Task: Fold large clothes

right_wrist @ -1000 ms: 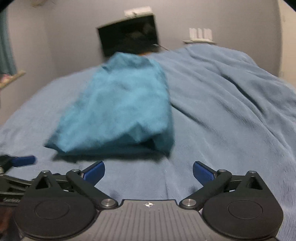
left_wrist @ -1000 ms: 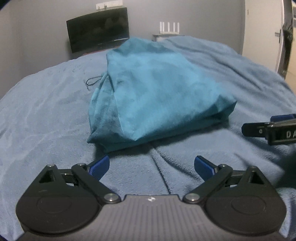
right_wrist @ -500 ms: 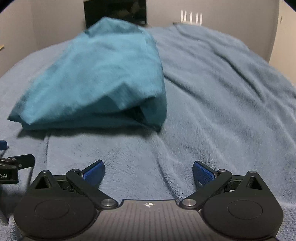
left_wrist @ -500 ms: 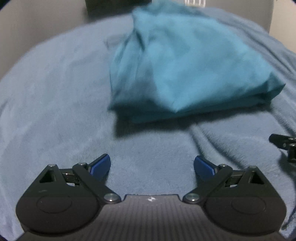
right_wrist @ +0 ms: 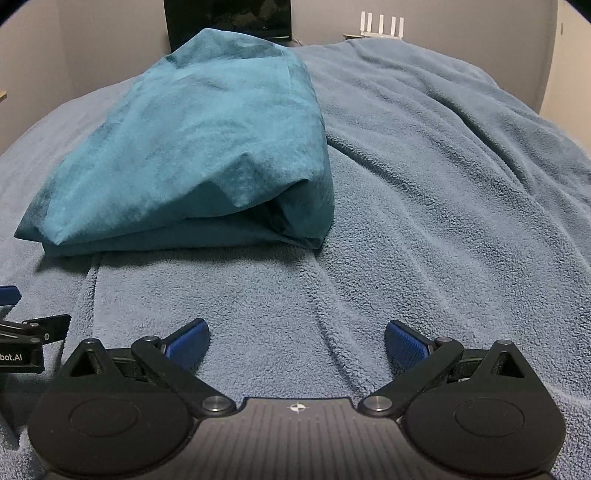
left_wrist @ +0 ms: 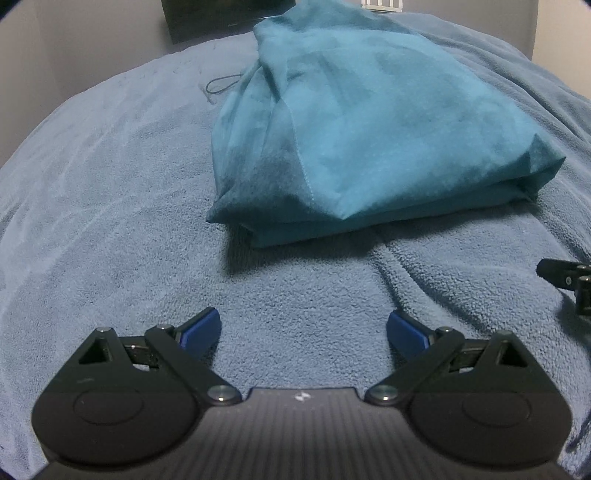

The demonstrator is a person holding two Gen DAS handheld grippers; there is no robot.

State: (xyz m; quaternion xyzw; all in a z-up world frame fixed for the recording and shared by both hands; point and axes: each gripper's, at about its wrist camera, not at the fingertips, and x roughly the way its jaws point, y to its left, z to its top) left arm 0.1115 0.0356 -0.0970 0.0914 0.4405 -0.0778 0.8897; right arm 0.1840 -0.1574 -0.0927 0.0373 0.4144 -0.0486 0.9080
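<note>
Folded teal garment on a blue fleece blanket, both tongs spread and empty below it.

The blue fleece blanket (left_wrist: 110, 206) fills most of both views, wrinkled toward the right. The folded teal garment (left_wrist: 369, 122) lies on it in the upper centre of the left wrist view and in the upper left (right_wrist: 192, 147) of the right wrist view; its layered fold edge faces the cameras. Half a second ago both views were blurred; now they are sharp, and the garment sits slightly lower in frame. A dark monitor (right_wrist: 227, 18) stands at the top edge. The left gripper (left_wrist: 303, 330) and right gripper (right_wrist: 297, 338) sit at lower centre, blue pads wide apart, holding nothing, apart from the garment. A thin black cord (left_wrist: 221, 83) lies left of the garment.
</note>
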